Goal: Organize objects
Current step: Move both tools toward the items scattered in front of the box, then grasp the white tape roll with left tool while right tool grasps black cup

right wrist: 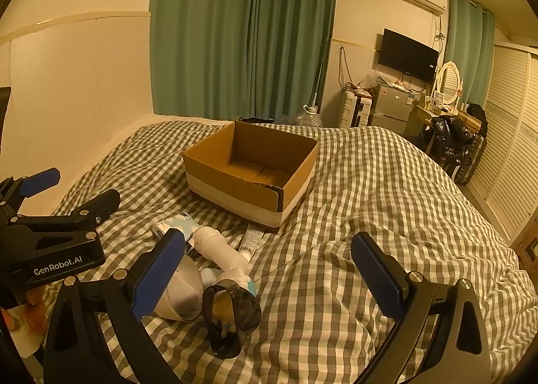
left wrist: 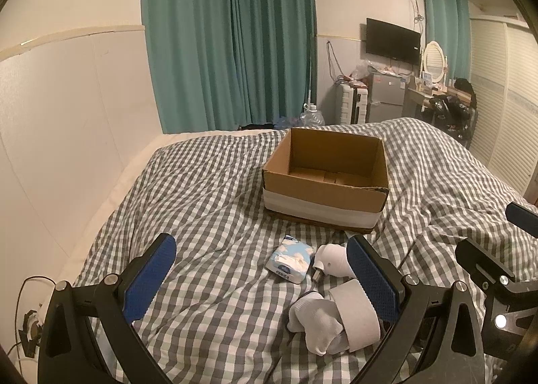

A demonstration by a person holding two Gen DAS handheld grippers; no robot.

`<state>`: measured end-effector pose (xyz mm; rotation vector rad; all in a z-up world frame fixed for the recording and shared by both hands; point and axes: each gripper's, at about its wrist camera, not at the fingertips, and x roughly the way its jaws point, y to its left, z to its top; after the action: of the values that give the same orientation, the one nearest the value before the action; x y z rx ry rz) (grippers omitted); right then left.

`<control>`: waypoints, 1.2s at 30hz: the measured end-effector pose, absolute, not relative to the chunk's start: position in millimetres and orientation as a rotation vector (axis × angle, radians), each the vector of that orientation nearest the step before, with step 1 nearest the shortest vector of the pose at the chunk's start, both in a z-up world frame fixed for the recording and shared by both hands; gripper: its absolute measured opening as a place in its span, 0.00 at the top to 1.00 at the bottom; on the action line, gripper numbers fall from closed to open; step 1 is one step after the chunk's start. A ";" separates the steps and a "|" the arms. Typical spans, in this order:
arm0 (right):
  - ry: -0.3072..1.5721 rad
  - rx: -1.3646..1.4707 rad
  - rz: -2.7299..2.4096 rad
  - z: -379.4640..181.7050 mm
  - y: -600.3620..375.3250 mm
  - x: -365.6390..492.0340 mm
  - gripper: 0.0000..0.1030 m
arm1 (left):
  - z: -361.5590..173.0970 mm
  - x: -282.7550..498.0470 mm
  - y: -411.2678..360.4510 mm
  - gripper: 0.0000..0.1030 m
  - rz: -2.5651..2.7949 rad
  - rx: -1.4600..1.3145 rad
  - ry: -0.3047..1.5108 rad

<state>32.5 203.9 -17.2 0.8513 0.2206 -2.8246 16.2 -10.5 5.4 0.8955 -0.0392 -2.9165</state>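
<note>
An open, empty cardboard box stands on the checked bed cover; it also shows in the right wrist view. In front of it lie a tissue pack, a white bottle-like object, a grey tape roll and white socks. My left gripper is open above the bed, its right finger beside the roll. My right gripper is open and empty. Near it lie the white object, a tube, the roll and a dark transparent cup.
A wall runs along the bed's left side. Teal curtains hang behind the bed. A fridge, a TV, a dressing table with mirror and a louvred wardrobe stand at the right. The other gripper shows at each view's edge.
</note>
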 end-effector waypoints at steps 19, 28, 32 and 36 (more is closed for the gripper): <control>0.230 0.866 -2.779 -17.9 198.3 36.4 0.03 | 4.5 20.4 -6.9 0.00 -2.936 0.909 -0.029; 0.235 0.890 -2.744 -24.1 196.3 37.8 0.04 | -0.2 22.1 -2.0 0.00 -2.946 0.932 -0.045; 0.234 0.914 -2.726 -30.1 195.0 38.1 0.04 | -4.6 21.8 0.3 0.00 -2.946 0.951 -0.057; 0.239 0.929 -2.714 -34.5 194.1 37.6 0.04 | -9.5 21.5 0.7 0.00 -2.944 0.972 -0.060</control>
<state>37.6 194.1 -34.5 0.9294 0.2386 -2.7137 21.5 0.7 -9.5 0.9724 -0.0604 -2.9435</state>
